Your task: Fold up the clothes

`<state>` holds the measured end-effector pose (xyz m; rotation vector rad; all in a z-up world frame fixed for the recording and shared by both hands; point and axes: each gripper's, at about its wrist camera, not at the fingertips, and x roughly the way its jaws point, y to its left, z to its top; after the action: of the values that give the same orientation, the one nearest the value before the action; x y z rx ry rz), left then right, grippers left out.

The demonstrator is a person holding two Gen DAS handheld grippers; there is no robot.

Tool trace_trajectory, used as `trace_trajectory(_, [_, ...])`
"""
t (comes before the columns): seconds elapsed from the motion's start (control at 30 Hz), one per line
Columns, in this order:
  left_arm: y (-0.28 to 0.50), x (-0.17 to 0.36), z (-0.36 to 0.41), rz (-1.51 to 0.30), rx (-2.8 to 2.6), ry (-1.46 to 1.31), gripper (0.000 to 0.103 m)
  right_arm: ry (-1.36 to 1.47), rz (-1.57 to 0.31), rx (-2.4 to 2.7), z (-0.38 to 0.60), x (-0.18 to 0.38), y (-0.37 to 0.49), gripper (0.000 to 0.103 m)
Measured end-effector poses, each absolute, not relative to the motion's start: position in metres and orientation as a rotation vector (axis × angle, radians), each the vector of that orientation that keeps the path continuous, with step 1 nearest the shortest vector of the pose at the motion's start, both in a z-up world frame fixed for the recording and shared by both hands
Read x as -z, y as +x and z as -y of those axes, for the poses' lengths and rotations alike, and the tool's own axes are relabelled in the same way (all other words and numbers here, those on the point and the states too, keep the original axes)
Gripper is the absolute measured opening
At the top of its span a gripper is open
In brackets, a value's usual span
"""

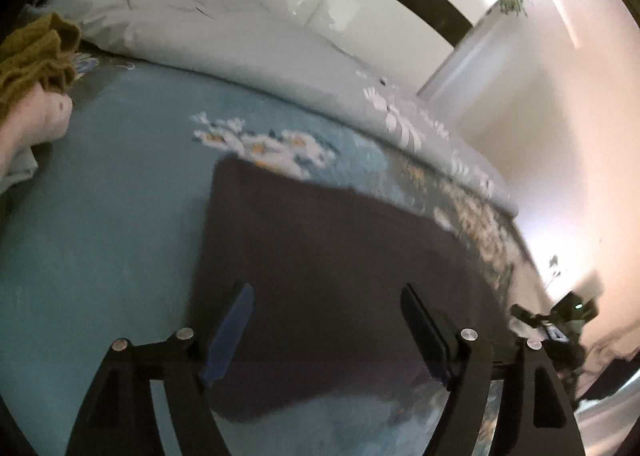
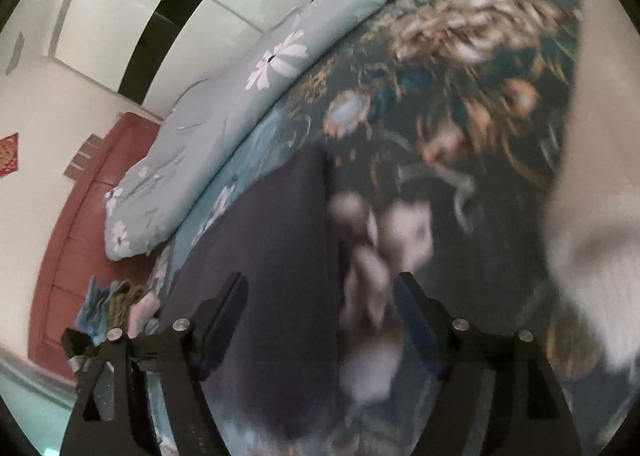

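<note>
Both tongs (image 1: 326, 330) (image 2: 320, 316) wide, empty, above folded dark garment (image 1: 328, 256); no legible writing.

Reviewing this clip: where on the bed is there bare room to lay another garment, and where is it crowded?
The widest free patch is the plain blue sheet, bordered by the dark folded garment, the rolled quilt behind, and the olive and pale clothes. In the right wrist view, patterned sheet beyond the garment also looks bare. That clothes corner is crowded. Both grippers are open.
</note>
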<state>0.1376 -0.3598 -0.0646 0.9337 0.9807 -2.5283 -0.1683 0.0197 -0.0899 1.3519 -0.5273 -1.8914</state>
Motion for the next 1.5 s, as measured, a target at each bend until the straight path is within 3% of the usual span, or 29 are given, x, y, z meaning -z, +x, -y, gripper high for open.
trace_trajectory(0.13, [0.168,0.073,0.363,-1.025,2.434,0.844,0.080,1.370,0.563,1.819,-0.025,0.101,-0.151,0.077])
trace_trajectory(0.37, [0.210,0.108,0.399,-1.302,2.275,0.839,0.083,1.383,0.612,1.709,-0.028,0.117,-0.130,0.082])
trace_trajectory(0.43, [0.203,0.118,0.412,-1.380,2.279,0.894,0.084,1.375,0.607,1.684,-0.022,0.117,-0.136,0.089])
trace_trajectory(0.83, [0.124,0.143,0.445,-1.625,2.397,1.151,0.084,1.408,0.466,1.545,0.045,0.120,-0.178,0.091])
trace_trajectory(1.0, [0.096,0.140,0.447,-1.619,2.453,1.240,0.085,1.409,0.339,1.518,0.074,0.120,-0.183,0.091])
trace_trajectory(1.3, [0.059,0.134,0.436,-1.569,2.449,1.420,0.084,1.429,0.314,1.438,0.091,0.128,-0.203,0.089])
trace_trajectory(1.5, [0.079,0.120,0.424,-1.409,2.441,1.403,0.075,1.438,0.270,1.516,0.090,0.126,-0.200,0.066])
